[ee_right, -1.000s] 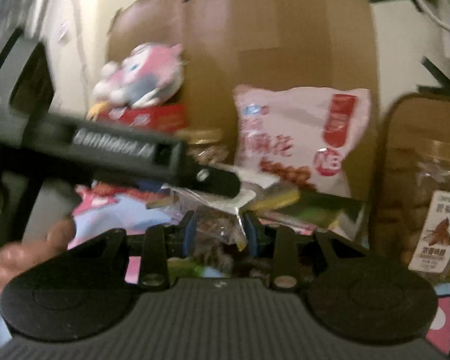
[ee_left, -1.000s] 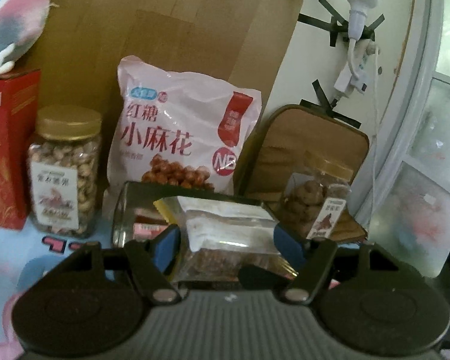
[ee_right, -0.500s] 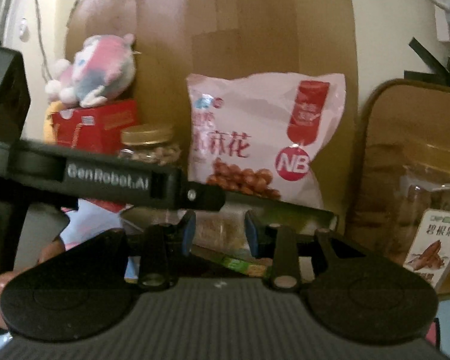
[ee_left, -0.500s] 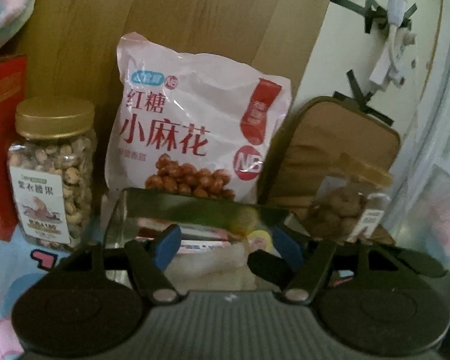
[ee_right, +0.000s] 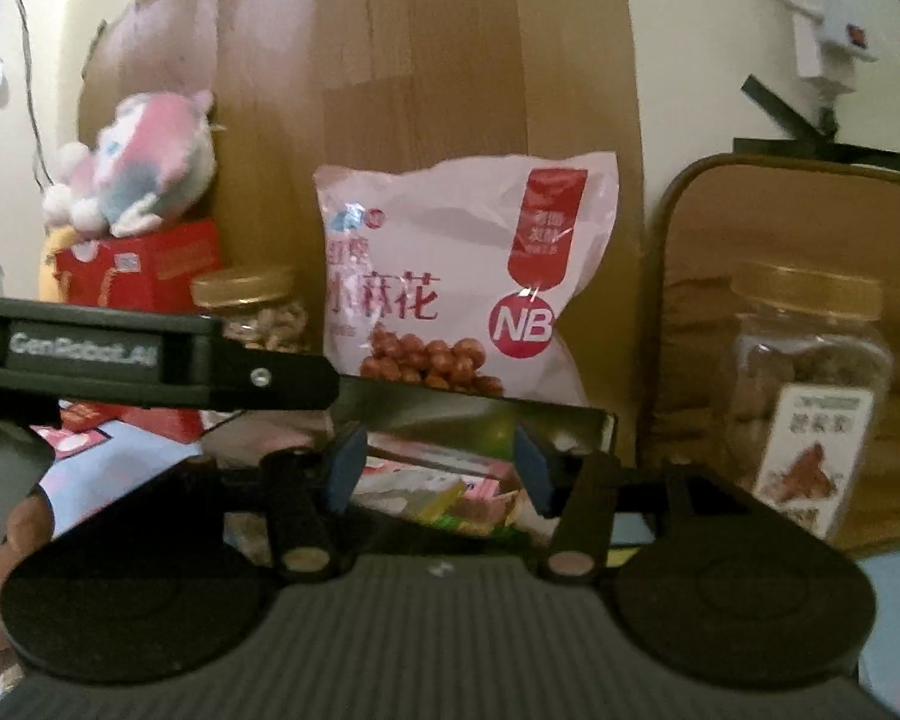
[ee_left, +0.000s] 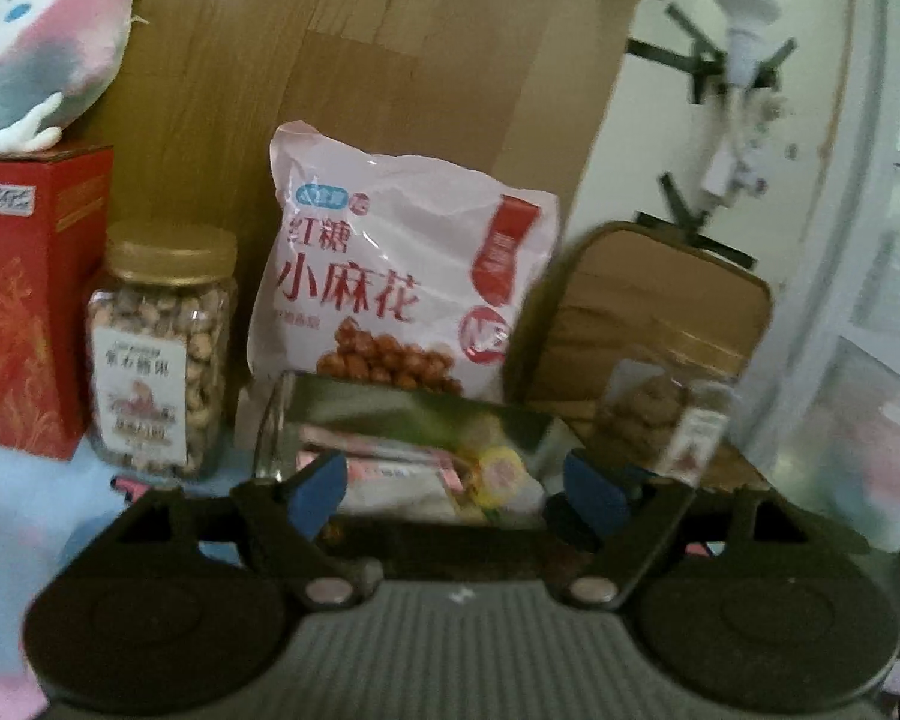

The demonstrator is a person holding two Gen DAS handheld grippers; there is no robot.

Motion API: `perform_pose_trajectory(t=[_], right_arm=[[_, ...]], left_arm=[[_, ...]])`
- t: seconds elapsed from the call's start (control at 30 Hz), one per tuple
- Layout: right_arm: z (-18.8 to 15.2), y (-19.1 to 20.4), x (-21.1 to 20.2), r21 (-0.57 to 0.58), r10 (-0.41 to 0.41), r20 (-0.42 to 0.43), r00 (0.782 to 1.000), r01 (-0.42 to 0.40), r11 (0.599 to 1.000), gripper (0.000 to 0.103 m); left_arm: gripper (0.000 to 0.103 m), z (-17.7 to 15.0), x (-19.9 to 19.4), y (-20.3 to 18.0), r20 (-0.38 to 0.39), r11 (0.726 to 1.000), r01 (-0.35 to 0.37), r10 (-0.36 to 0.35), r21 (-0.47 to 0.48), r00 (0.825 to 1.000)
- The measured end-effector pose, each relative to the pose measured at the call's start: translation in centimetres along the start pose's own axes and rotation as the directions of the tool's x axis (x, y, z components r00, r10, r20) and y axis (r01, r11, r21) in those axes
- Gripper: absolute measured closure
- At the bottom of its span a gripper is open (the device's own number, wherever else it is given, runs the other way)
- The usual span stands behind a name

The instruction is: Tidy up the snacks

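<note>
From the left wrist camera, we see our left gripper (ee_left: pixel 456 489) with its blue-padded fingers spread wide, holding nothing. Just past them sits a clear rectangular plastic box (ee_left: pixel 402 414) with small wrapped snack packets (ee_left: pixel 390 480) lying inside. Behind the box leans a pink bag of fried dough twists (ee_left: pixel 402 276). To its left stands a clear nut jar with a gold lid (ee_left: pixel 162 348), full to the top, beside a red carton (ee_left: pixel 24 300) carrying a pink plush toy (ee_left: pixel 42 48). To the right, a second gold-lidded jar (ee_left: pixel 672 402) holds brown nuts.

From the right wrist camera, our right gripper (ee_right: pixel 438 474) is likewise parted and empty, fingers framing the same box (ee_right: pixel 546 414) and its packets (ee_right: pixel 438 480). The left gripper's black body (ee_right: pixel 150 360) crosses the left side.
</note>
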State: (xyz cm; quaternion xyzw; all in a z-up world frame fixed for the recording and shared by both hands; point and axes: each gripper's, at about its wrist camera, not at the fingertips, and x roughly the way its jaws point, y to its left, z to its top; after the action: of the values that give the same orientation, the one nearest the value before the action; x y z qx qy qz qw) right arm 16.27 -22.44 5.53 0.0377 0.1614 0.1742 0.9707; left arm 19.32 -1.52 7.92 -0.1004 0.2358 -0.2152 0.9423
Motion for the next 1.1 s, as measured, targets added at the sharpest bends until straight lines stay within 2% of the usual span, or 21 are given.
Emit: perform_pose_trajectory(t=[0.23,0.4,0.53,0.67,0.9,0.93,1.0,1.03,1.07,1.1], right_arm=[[-3.4,0.6,-4.5,0.072,0.104,-0.060,0.993,-0.100,0.992,0.046],[-5.8,1.2,-6.1,0.092,0.146,-0.136,0.980,-0.135,0.987,0.046],[-7.1,1.5,-6.2,0.132,0.167,-0.191,0.967,-0.144,0.981,0.046],[-7.5,2.6,-6.3,0.102,0.163,-0.207,0.965,-0.145,0.984,0.043],[-7.8,2.6,-5.4,0.081,0.129,-0.238,0.963,-0.113,0.990,0.037],[-7.9,2.3,-5.1,0.105,0.157,-0.253,0.955,-0.134,0.985,0.039],[-7.7,2.4,-5.3,0.107,0.207,-0.265,0.942,-0.184,0.977,0.053],[-7.7,3.0,-5.7,0.083,0.256,-0.278,0.926,-0.242,0.967,0.061],[-7.7,3.7,-6.0,0.064,0.315,-0.302,0.900,-0.311,0.948,0.059],[-7.8,4.3,-6.2,0.059,0.395,-0.341,0.853,-0.400,0.915,0.059]], left_arm=[[0.021,-5.1,-6.1,1.0,-0.015,0.999,0.030,-0.030,0.014,0.999],[0.021,-8.7,-9.4,3.1,-0.038,0.999,-0.040,0.040,-0.007,0.998],[0.021,-10.4,-11.0,5.7,-0.060,0.991,-0.091,0.085,-0.101,0.995],[0.022,-11.5,-11.5,6.8,-0.074,0.984,-0.120,0.111,-0.133,0.991],[0.022,-11.9,-11.7,5.8,-0.058,0.991,-0.108,0.104,-0.078,0.993],[0.022,-12.0,-11.7,5.7,-0.058,0.991,-0.107,0.103,-0.078,0.993],[0.022,-12.0,-11.8,5.9,-0.054,0.991,-0.101,0.097,-0.086,0.994],[0.022,-12.0,-11.9,6.0,-0.051,0.991,-0.095,0.090,-0.096,0.995],[0.022,-12.0,-11.9,6.2,-0.050,0.990,-0.091,0.086,-0.105,0.995],[0.022,-11.9,-11.9,6.4,-0.050,0.989,-0.086,0.081,-0.117,0.995]])
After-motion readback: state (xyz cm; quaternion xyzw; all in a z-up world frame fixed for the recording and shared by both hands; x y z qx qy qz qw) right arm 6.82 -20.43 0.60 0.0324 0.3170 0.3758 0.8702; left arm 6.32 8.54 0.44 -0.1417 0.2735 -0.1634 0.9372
